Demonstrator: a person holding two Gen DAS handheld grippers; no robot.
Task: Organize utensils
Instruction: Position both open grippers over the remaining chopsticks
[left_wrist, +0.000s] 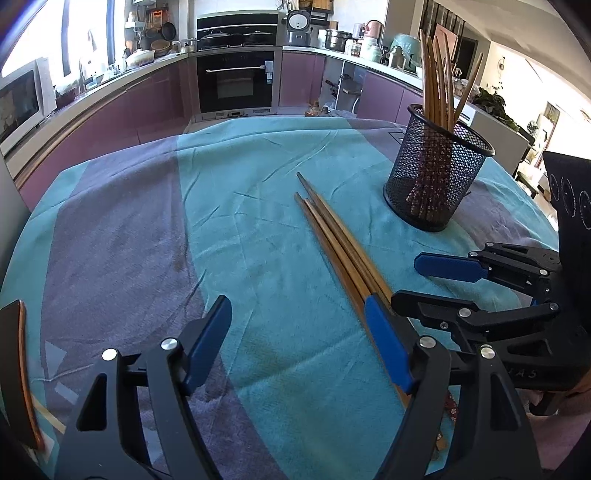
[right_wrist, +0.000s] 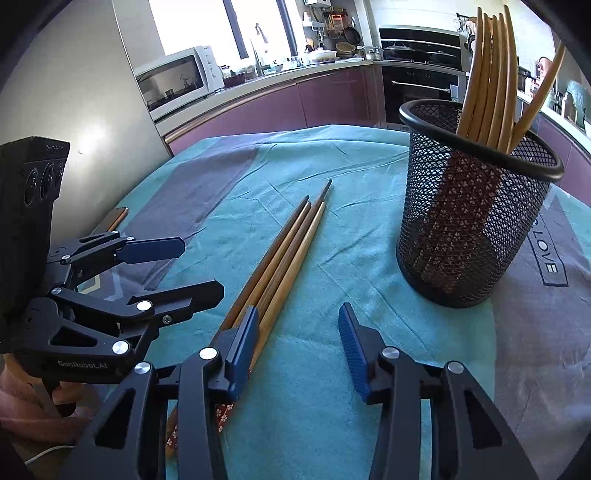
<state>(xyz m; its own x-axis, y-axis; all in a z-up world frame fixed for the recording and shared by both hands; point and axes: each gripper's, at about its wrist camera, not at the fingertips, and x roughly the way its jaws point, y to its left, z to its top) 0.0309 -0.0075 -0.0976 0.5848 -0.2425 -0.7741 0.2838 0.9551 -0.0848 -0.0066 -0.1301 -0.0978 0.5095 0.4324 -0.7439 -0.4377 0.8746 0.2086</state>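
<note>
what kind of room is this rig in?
Almost certainly a home kitchen: built-in oven under a counter run, microwave by the window, rice cooker on the counter. Both grippers, left and right, hang open over a cloth-covered table.

A home kitchen, seen from a cloth-covered table.

Purple-fronted cabinets (left_wrist: 122, 107) run under a pale countertop along the walls, with a built-in oven (left_wrist: 236, 83) set among them and dark pans on the stove (left_wrist: 236, 37) above it. A white microwave (right_wrist: 177, 79) stands on the counter near a bright window (right_wrist: 192, 22) and a tap (right_wrist: 260, 44). A rice cooker (left_wrist: 299, 27), a steel pot (left_wrist: 336, 38) and jars crowd the far counter, and pans hang on the wall (left_wrist: 159, 26). The table carries a teal and grey cloth (left_wrist: 258, 155) and a black mesh holder (right_wrist: 472, 206) full of wooden chopsticks (right_wrist: 491, 77), with more chopsticks lying loose (right_wrist: 291, 247) on the cloth.
</note>
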